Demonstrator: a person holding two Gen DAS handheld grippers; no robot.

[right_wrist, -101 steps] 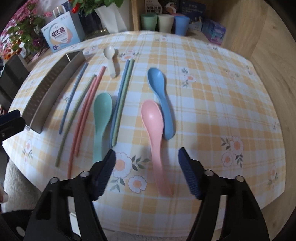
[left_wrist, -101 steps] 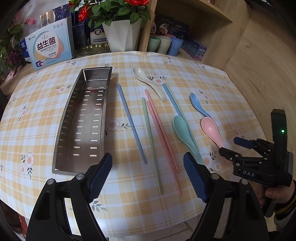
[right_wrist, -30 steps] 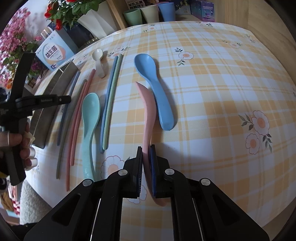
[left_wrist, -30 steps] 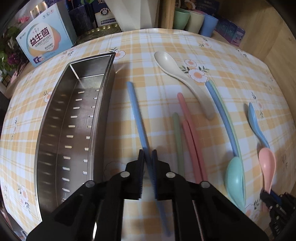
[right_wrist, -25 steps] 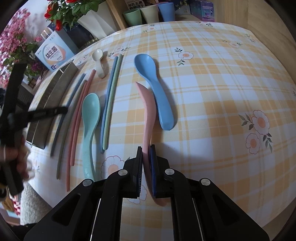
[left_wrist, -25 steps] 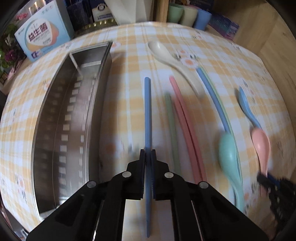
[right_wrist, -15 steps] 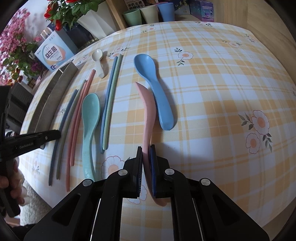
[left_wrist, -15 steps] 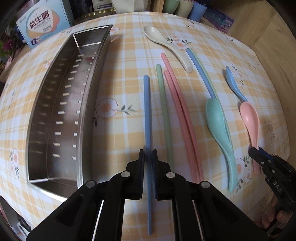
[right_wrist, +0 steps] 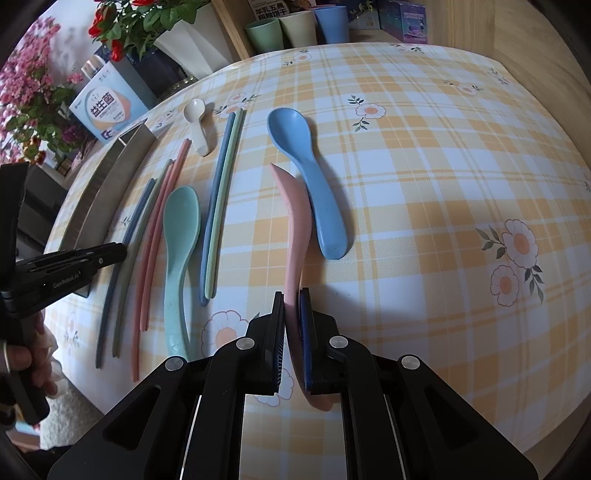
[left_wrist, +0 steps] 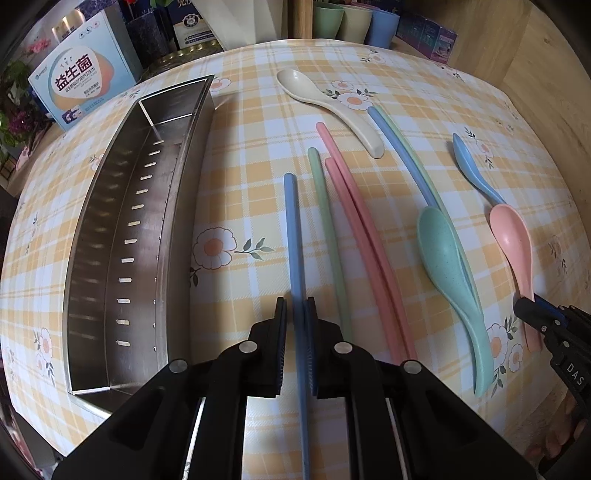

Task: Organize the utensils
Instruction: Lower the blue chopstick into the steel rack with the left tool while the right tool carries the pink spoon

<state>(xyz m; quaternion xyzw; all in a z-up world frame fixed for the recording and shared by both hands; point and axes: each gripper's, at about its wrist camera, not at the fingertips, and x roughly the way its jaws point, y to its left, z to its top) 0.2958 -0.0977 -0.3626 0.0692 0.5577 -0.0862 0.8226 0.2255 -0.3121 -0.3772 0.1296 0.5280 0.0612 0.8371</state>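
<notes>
At the bottom centre of the left wrist view, the left gripper (left_wrist: 295, 347) is clamped on the blue chopstick (left_wrist: 293, 236), which a moment ago lay slanted on the cloth and now runs straight up the frame, lifted and ready to carry. In the right wrist view the right gripper (right_wrist: 291, 343) likewise pinches the handle of the pink spoon (right_wrist: 295, 229), its bowl turned on edge and raised beside the blue spoon (right_wrist: 306, 170). So both pickups look done (the deposits are not), and the job has barely begun.

Just right of the held chopstick lie the green chopstick (left_wrist: 327, 236) and the pink pair (left_wrist: 360, 236); further right sits the mint spoon (left_wrist: 450, 273), resting over a blue-and-green pair (left_wrist: 410, 155). The cream spoon (left_wrist: 328, 107) lies toward the upper centre. The steel tray (left_wrist: 181, 221) stretches along the left of the frame, near the chopstick, with nothing between them. Beyond, at the top, stand a box (left_wrist: 83, 85) and cups (left_wrist: 354, 22).
</notes>
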